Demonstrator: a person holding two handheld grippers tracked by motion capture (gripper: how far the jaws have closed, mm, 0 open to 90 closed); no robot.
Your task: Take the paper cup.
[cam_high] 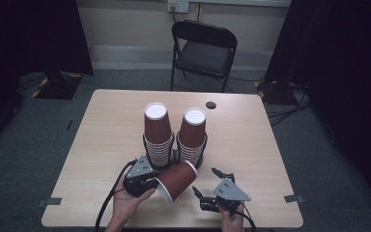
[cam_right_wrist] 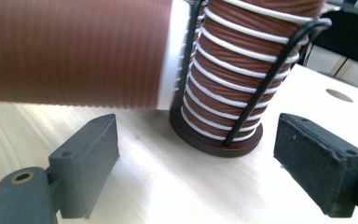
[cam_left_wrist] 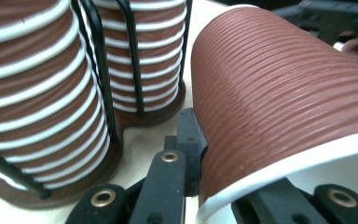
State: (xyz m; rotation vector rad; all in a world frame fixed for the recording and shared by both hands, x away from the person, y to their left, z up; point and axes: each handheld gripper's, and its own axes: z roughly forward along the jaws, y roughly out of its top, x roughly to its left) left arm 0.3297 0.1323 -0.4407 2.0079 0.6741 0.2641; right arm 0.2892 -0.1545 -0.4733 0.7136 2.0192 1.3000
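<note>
high view, lower centre of frame: my left gripper (cam_high: 150, 183) pinches the rim of a brown cup (cam_high: 176, 180) lying sideways, just right of it. my right gripper (cam_high: 211, 184), lower right, stands spread, empty, near the cup.

We see a ridged brown cup (cam_high: 176, 180) with a white rim, brown-and-white striped stacks (cam_high: 157, 140), a pale wooden table (cam_high: 251, 145).

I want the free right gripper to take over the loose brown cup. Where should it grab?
Grip the ribbed wall of the loose cup near its closed base, coming from the right gripper side. The cup lies tilted, its rim pinched by the left gripper, so the base end is free.
</note>
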